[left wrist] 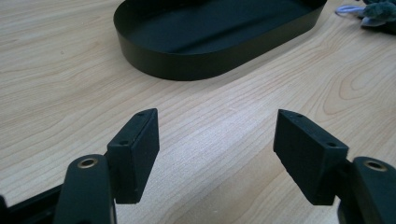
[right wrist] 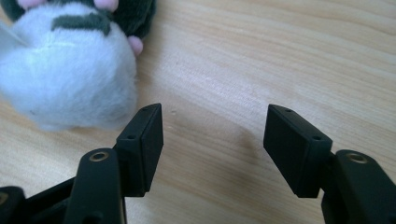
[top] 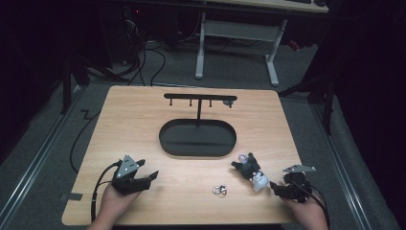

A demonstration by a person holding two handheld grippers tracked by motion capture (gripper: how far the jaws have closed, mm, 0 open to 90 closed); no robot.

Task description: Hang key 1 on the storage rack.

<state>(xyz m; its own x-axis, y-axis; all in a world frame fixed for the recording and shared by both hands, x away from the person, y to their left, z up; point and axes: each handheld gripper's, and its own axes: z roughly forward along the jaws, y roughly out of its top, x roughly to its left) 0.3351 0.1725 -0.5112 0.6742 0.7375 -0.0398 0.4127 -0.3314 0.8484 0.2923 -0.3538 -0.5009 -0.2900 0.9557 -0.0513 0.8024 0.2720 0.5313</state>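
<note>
On the wooden table (top: 143, 120) there is one black oval metal tray (top: 197, 138) and one black T-shaped hanger stand (top: 199, 100). There is also one black-and-white plush toy (top: 252, 173) and one small silver key ring (top: 219, 189).

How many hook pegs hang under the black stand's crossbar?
3 visible under the black T-shaped stand's crossbar above the black oval tray: left, middle-left, middle-right. The bar's right end is too blurred; another may be hidden there.

Wood tabletop (top: 143, 110). Black oval tray (top: 197, 139) at centre, with a T-shaped rack (top: 199, 99) rising from its far side. Plush toy (top: 251, 172) near the right edge, lying flat. Small metal ring (top: 219, 190) near the front edge, well apart from the tray.
</note>
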